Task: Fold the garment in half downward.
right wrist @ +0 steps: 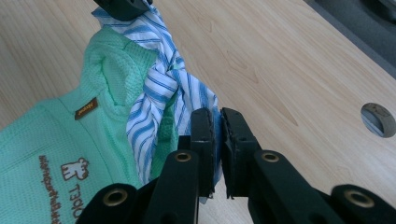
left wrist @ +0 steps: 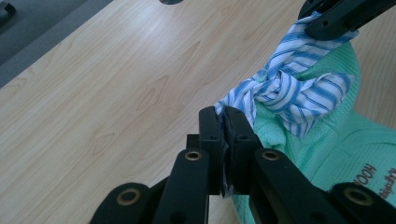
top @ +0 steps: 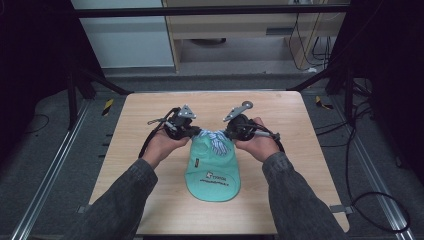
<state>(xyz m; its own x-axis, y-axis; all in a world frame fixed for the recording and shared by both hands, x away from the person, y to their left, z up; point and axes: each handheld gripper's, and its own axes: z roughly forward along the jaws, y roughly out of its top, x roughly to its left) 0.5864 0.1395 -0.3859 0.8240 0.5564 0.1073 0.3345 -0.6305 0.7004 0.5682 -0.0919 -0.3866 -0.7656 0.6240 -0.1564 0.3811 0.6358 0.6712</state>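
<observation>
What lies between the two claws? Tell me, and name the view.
The knotted blue-striped cloth spans from the left claw to the right claw, over the green garment; the left gripper view shows the knot.

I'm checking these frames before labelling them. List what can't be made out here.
- Brown lettering on the green garment: too small in the high view, cut off by the edge in both gripper views.
- Striped cloth ends: hidden inside the shut left gripper and right gripper.
- Small brown tag: blurred, unreadable.
- Round hole in the table: its inside is unclear.
</observation>
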